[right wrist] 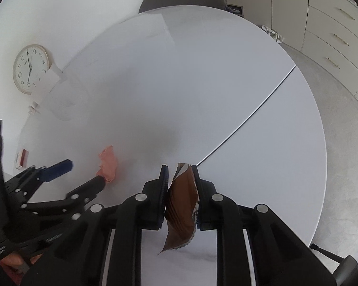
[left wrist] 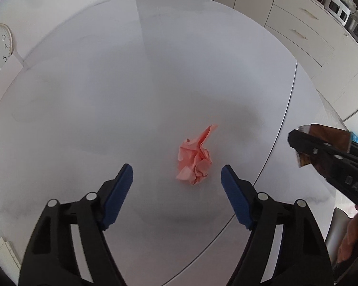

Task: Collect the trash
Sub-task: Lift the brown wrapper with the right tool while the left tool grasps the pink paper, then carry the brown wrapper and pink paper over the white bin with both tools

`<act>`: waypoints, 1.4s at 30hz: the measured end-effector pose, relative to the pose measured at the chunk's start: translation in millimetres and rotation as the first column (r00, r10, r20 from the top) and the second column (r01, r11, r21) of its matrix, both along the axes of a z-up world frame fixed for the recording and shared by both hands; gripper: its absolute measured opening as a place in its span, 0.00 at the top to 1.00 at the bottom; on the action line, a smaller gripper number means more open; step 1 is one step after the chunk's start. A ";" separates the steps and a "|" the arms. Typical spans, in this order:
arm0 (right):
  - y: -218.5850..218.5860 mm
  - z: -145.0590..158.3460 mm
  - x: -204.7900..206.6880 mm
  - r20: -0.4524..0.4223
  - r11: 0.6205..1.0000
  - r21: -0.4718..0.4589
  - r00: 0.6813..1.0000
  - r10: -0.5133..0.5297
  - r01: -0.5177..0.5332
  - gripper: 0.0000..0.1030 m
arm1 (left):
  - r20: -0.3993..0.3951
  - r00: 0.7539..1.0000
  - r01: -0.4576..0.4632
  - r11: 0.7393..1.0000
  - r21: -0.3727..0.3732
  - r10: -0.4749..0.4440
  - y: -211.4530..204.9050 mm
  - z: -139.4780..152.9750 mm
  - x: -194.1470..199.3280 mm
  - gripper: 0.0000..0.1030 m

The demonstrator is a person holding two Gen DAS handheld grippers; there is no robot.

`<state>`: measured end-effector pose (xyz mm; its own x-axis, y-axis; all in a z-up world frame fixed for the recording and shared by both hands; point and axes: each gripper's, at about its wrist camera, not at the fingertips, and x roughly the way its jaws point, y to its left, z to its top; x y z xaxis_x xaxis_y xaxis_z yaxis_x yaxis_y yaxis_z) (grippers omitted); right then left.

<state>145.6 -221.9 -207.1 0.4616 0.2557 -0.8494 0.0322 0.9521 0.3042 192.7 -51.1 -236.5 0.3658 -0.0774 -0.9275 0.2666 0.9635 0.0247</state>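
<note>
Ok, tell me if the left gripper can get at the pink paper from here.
Probably yes. The left gripper is open, its jaws either side of the pink paper, with nothing between them. The right gripper, shut on a wrapper, sits off to the side.

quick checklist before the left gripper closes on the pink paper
1. Left gripper open: ok.
2. Crumpled pink paper between its fingers: ok in the left wrist view.
3. Fingers low enough to pinch: cannot tell.
4. Right gripper shut on brown wrapper: ok.
5. Right gripper apart from the paper: ok.
6. Table bare around the paper: ok.
</note>
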 end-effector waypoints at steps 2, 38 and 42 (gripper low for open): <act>-9.0 4.9 -3.9 0.005 1.000 0.006 1.000 -0.006 0.006 0.81 | -0.012 1.000 0.003 1.000 0.007 -0.003 -6.3 -8.8 6.1 0.33; -39.2 93.9 -132.5 0.160 0.998 -0.014 0.986 -0.055 0.058 0.81 | 0.181 0.979 0.117 0.989 -0.090 -0.099 -43.5 146.1 -124.1 0.72; -51.2 95.1 -167.2 0.159 0.994 -0.015 0.982 -0.100 0.104 0.81 | 0.194 0.971 0.159 0.984 -0.078 -0.141 -52.9 159.3 -150.4 0.72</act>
<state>-21.6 -273.2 -111.9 0.6132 0.1816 -0.7687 0.0830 0.9530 0.2913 42.2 -104.0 -77.2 0.5095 -0.2263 -0.8301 0.4073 0.9133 0.0010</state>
